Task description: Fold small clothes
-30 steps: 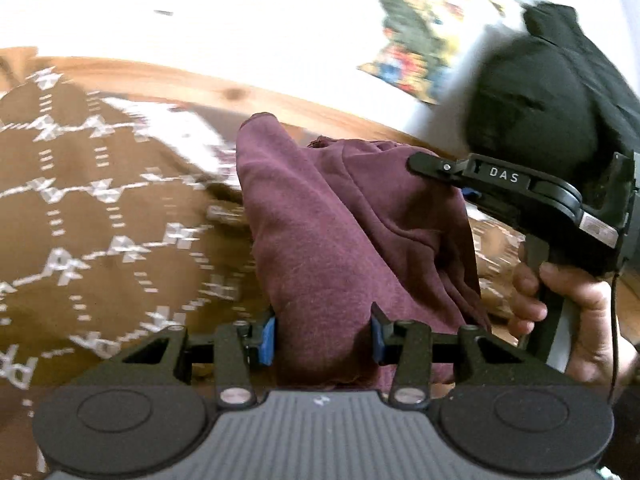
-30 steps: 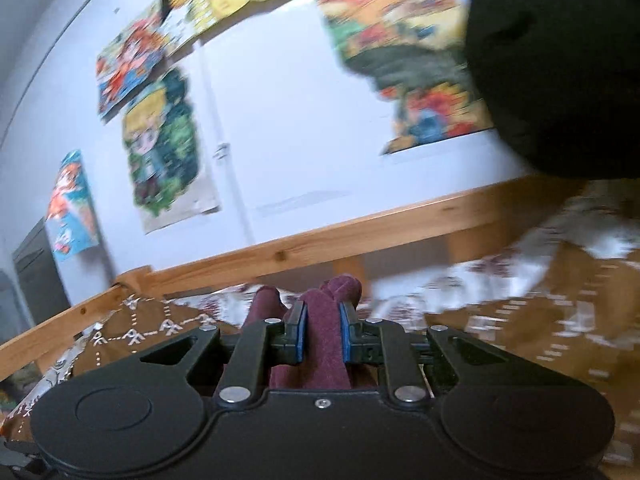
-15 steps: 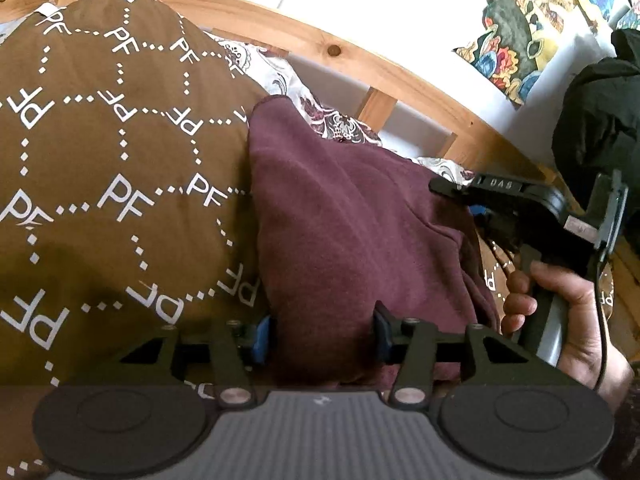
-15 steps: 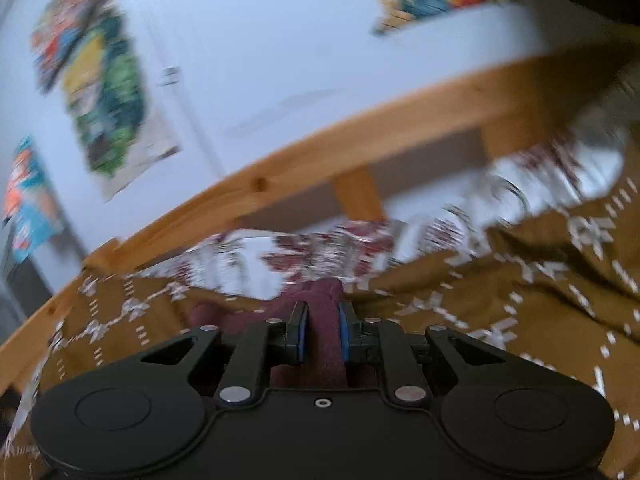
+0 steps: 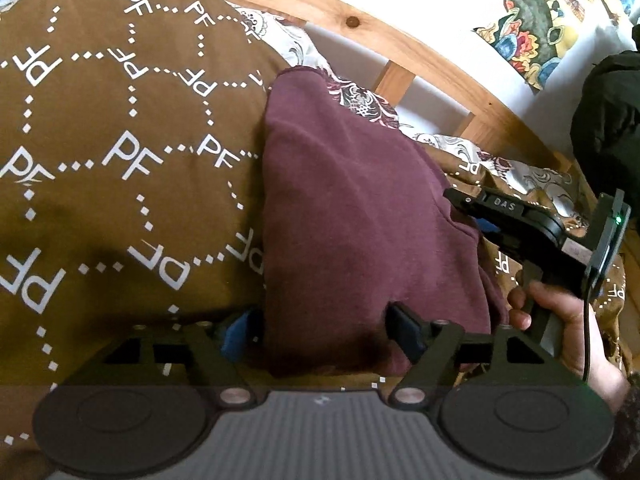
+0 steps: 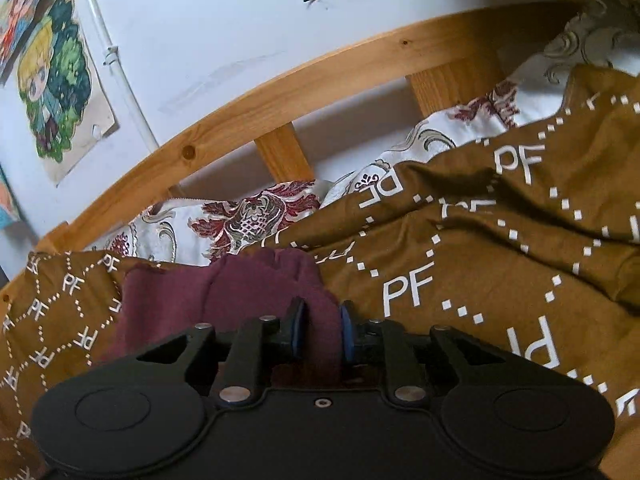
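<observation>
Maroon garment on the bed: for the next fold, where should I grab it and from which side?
Grip the maroon garment at its near hem, coming from the near side: that edge lies at the opening left gripper, while the far end tapers toward the bed rail.

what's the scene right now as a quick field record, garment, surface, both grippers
garment: maroon garment, lying folded over on the bedspread
surface: brown bedspread with white PF lettering, patterned sheet behind it
backdrop: wooden bed rail, white wall with posters
left gripper: fingers wide and opening, garment edge between them, pads not pressing
right gripper: fingers opening, a fold of the garment between the blue pads
right hand: around its gripper's handle, seen from the left wrist
</observation>
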Available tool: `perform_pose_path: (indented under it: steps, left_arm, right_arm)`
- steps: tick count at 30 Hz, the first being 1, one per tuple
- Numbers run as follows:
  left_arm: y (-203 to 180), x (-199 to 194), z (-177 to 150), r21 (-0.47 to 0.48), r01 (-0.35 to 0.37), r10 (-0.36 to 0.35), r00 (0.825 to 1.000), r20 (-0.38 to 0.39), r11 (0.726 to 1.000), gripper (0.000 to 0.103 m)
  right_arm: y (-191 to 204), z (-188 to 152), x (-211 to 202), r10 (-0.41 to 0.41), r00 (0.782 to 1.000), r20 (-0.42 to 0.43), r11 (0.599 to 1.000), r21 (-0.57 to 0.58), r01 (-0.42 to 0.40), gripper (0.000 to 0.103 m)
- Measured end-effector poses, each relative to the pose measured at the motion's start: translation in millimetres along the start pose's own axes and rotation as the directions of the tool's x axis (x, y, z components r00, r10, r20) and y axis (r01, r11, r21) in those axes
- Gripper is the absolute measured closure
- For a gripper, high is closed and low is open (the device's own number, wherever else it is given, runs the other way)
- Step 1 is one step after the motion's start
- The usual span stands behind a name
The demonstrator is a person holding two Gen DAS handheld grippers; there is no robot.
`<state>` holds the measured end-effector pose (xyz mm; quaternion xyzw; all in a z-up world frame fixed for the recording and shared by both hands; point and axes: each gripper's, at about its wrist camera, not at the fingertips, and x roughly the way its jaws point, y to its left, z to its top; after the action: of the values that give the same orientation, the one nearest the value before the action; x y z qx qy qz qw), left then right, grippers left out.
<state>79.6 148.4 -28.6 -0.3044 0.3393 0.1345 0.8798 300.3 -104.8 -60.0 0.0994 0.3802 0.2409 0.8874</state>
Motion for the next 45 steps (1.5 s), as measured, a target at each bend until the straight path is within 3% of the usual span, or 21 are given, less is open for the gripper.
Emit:
perform_pose_path:
  steps: [3, 6, 9, 11, 16, 20, 27, 35, 45]
  left_arm:
    - [0, -1, 0, -0.011, -0.011, 0.011, 1.0, -0.004, 1.0, 0.015]
    - [0, -2, -2, -0.012, -0.035, 0.035, 0.999, -0.002, 0.999, 0.011]
    - [-2, -4, 0, -0.02, -0.057, 0.057, 0.998, 0.007, 0.998, 0.006]
    - [-4, -6, 0, -0.026, -0.07, 0.071, 0.997, 0.02, 0.997, 0.002]
    - [-9, -9, 1, -0.028, -0.129, 0.131, 0.99, 0.051, 0.991, 0.001]
    - [-15, -15, 2, -0.01, -0.163, 0.163, 0.984, 0.069, 0.987, 0.001]
    - [-28, -37, 0, 0.014, -0.187, 0.184, 0.977, 0.108, 0.982, 0.001]
    - [-50, -70, 0, 0.089, -0.203, 0.187, 0.969, 0.16, 0.975, 0.001]
    - [-65, -120, -22, 0.168, -0.235, 0.196, 0.955, 0.222, 0.957, 0.001]
  right_arm:
    - [4, -3, -4, -0.037, 0.999, 0.017, 0.998, -0.055, 0.038, 0.066]
    - [7, -10, -10, -0.08, 0.996, 0.027, 0.99, -0.113, 0.082, 0.047]
    - [4, -17, -20, -0.109, 0.993, 0.041, 0.985, -0.128, 0.113, 0.034]
    - [2, -20, -29, -0.135, 0.99, 0.049, 0.98, -0.14, 0.141, 0.021]
    - [-7, -27, -56, -0.181, 0.981, 0.065, 0.974, -0.128, 0.188, 0.002]
    - [-8, -37, -74, -0.216, 0.973, 0.079, 0.967, -0.121, 0.225, 0.001]
    - [1, -50, -114, -0.19, 0.972, 0.134, 0.965, -0.158, 0.211, 0.001]
    - [21, -53, -171, -0.103, 0.965, 0.243, 0.962, -0.222, 0.158, 0.001]
    - [38, -47, -239, 0.039, 0.965, 0.261, 0.969, -0.247, 0.028, 0.001]
